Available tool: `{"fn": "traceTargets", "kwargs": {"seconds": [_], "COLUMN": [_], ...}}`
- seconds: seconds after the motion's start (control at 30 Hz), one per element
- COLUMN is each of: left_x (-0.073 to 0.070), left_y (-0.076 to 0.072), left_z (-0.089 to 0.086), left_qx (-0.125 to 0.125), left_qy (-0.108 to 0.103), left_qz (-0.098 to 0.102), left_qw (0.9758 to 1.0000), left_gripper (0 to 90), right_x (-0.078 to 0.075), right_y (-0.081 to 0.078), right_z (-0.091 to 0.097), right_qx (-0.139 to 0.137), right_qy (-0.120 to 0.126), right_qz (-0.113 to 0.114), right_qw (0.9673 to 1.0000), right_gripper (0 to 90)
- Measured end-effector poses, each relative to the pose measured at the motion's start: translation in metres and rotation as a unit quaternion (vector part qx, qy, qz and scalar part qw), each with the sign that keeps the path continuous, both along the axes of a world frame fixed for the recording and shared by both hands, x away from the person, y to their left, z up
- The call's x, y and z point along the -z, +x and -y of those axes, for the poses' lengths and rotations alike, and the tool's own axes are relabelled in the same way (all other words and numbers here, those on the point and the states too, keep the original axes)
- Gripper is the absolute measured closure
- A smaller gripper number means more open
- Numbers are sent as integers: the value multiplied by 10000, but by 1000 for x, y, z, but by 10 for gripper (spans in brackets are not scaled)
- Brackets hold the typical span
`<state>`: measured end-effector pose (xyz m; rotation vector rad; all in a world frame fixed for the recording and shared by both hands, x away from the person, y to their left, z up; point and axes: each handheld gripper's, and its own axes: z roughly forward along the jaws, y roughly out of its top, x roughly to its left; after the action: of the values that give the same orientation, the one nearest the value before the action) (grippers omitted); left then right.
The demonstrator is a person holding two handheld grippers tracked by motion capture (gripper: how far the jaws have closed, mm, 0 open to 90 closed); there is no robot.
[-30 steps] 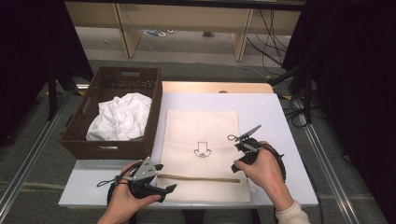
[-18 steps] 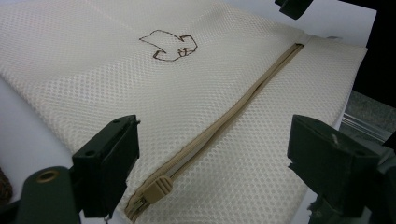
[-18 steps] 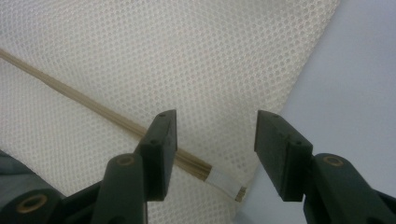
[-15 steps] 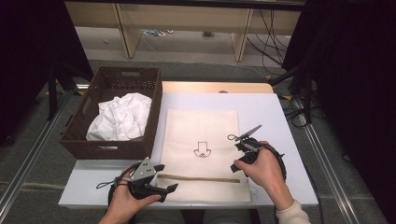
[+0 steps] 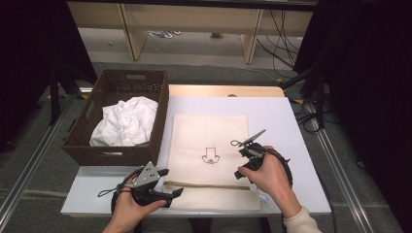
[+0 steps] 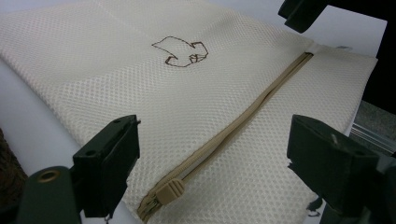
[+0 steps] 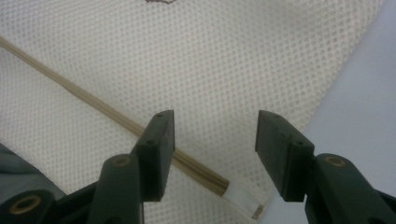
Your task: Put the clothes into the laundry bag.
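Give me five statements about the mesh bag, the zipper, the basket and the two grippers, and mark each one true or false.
1. The mesh bag lies flat on the table. True.
2. The zipper pull sits at the end of the zipper nearest the right gripper. False: it is at the end near the left gripper, between its jaws in the left gripper view.
3. The left gripper is clamped on the pull. False: its jaws stand wide open, apart from it.
4. The brown basket holds white cloth. True.
5. The right gripper is shut on the bag's corner. False: its jaws are open above the zipper's far end.
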<state>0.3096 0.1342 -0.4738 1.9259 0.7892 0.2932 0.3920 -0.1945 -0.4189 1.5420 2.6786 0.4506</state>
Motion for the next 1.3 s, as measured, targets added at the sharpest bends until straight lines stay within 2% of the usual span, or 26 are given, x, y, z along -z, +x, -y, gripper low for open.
{"fn": "traceTargets", "kwargs": {"seconds": [0.07, 0.1, 0.2, 0.37, 0.47, 0.53, 0.57, 0.63, 0.67, 0.73, 0.77, 0.8, 0.83, 0.87, 0.9, 0.93, 1.0, 1.03, 1.07, 1.1, 1.13, 1.17, 1.2, 1.23, 1.27, 1.3], "left_x": [0, 1, 2, 1, 1, 2, 2, 3, 3, 3, 3, 3, 3, 3, 3, 3, 3, 3, 3, 4, 4, 4, 4, 4, 4, 4], "left_y": [0, 0, 0, -1, 1, 0, 1, 2, 0, 0, 0, 0, 0, 0, 1, 0, 0, 0, 0, 0, 0, 0, 0, 0, 0, 0], "left_z": [0, 1, 1, 0, 0, 0, 0, 1, 1, 1, 2, 2, 2, 2, 1, 2, 2, 2, 2, 2, 2, 2, 2, 2, 2, 3], "left_qx": [10, 14, 3, -66, -3, -1, 28, 46, -17, -5, -15, -20, -28, -27, -4, -11, -7, -10, -7, -3, -4, 14, 14, 25, 25, 25], "left_qy": [10, -13, -63, -82, -51, -13, 0, -36, -87, -44, -95, -96, -105, -96, 30, -62, -61, -59, -60, -63, -53, -62, -62, -70, -70, -74], "left_qz": [23, 32, -16, -20, 38, -12, 15, 34, -51, -46, -34, -37, -42, -40, -26, -41, -58, -66, -69, -70, -71, -79, -79, -80, -80, -81], "left_qw": [10000, 10000, 10000, 9999, 10000, 10000, 10000, 10000, 9999, 10000, 9999, 9999, 9999, 9999, 10000, 10000, 10000, 10000, 10000, 10000, 10000, 9999, 9999, 9999, 9999, 9999], "left_gripper": [170, 170, 170, 171, 172, 171, 172, 173, 173, 173, 172, 173, 173, 173, 173, 173, 173, 173, 173, 173, 172, 173, 172, 172, 173, 172], "right_x": [-1, 1, 1, 1, 2, 2, 3, 3, 3, 6, 6, 9, 7, 8, 8, 9, 8, 9, 9, 9, 9, 10, 10, 10, 11, 10], "right_y": [-1, -2, -4, -2, 0, 0, 2, 1, 2, 3, 3, 6, 2, 5, 3, 5, 4, 5, 3, 5, 5, 6, 6, 3, 5, 5], "right_z": [-4, -4, -8, -16, -22, -26, -28, -32, -34, -36, -38, -37, -41, -40, -43, -44, -48, -48, -51, -51, -52, -52, -54, -57, -56, -58], "right_qx": [57, 54, 111, -11, -137, -103, -258, -232, -225, -362, -296, -575, -324, -588, -446, -586, -561, -599, -518, -650, -659, -739, -683, -513, -638, -613], "right_qy": [4, 9, 45, 19, 14, 14, 18, -6, -40, -1, -11, 3, 9, 3, -3, 26, -6, -17, -9, -28, -34, -11, -32, -8, -17, -48], "right_qz": [-40, 62, 41, 10, 60, 7, 77, -8, -5, 59, 7, 235, 34, 212, 81, 210, 91, 147, 86, 132, 103, 184, 140, 51, 158, 91], "right_qw": [10000, 10000, 9999, 10000, 9999, 9999, 9996, 9997, 9997, 9993, 9996, 9981, 9995, 9980, 9990, 9981, 9984, 9981, 9986, 9978, 9978, 9971, 9976, 9987, 9978, 9981], "right_gripper": [484, 484, 484, 482, 480, 479, 477, 475, 473, 471, 470, 468, 468, 466, 466, 465, 462, 462, 460, 458, 456, 455, 454, 454, 453, 452]}}
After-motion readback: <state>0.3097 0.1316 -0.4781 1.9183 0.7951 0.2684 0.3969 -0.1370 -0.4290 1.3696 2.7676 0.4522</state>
